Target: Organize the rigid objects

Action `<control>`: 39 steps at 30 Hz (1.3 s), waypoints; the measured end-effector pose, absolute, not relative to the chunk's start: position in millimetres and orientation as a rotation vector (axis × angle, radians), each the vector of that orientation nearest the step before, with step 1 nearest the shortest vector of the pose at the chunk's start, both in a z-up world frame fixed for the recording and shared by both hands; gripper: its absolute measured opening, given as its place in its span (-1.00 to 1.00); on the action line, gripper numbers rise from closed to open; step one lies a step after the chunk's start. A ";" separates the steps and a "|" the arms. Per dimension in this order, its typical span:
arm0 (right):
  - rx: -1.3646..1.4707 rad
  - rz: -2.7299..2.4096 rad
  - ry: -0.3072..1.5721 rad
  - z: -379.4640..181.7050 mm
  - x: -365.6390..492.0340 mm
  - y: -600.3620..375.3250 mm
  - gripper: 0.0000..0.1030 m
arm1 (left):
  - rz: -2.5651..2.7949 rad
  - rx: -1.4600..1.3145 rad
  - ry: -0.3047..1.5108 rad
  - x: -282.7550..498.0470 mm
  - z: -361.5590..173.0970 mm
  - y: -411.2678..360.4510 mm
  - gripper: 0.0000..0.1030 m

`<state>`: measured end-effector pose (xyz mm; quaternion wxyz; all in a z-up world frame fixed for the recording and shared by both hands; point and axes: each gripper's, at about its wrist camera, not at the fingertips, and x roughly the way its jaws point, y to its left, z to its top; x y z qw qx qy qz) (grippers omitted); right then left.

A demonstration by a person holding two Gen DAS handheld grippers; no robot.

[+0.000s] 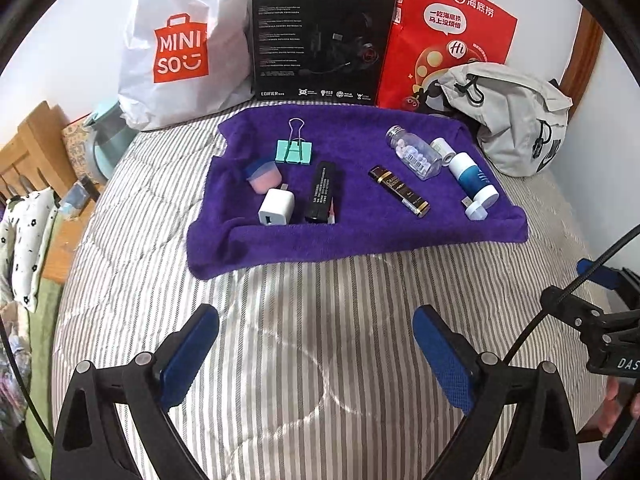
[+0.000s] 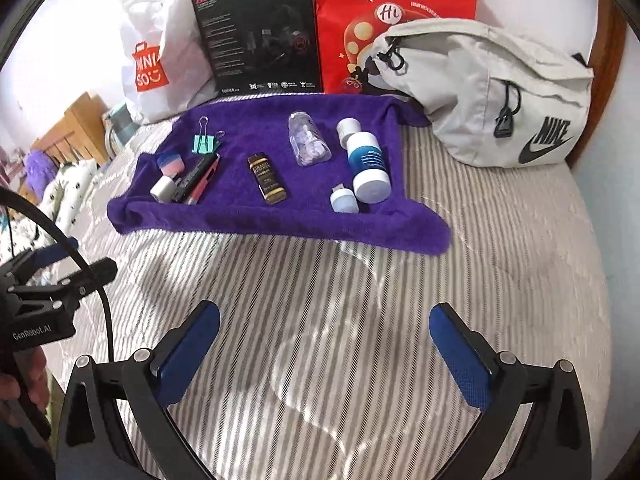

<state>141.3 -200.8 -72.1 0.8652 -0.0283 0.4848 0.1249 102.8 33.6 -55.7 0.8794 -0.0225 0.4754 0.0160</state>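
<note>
Left wrist view: the left gripper hovers with fingers spread wide over the striped bedcover, holding nothing; the small items lie ahead on the purple towel.

Right wrist view: the right gripper likewise gapes empty; a red item, perhaps a pen, lies beside the black stick.

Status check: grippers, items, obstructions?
Left hand-held gripper open, empty; right hand-held gripper the same. Small items untouched on purple towel: binder clip, charger, pill bottle. Striped bedding between, nothing blocking.
</note>
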 end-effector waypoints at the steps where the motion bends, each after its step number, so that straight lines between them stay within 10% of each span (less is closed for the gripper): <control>1: -0.074 0.248 1.010 -68.9 137.9 -200.4 1.00 | 0.031 -0.052 0.986 99.9 -54.3 32.7 0.91; 39: -0.065 0.177 1.012 -49.4 128.4 -215.1 1.00 | 0.003 -0.007 0.946 85.1 -30.6 14.2 0.90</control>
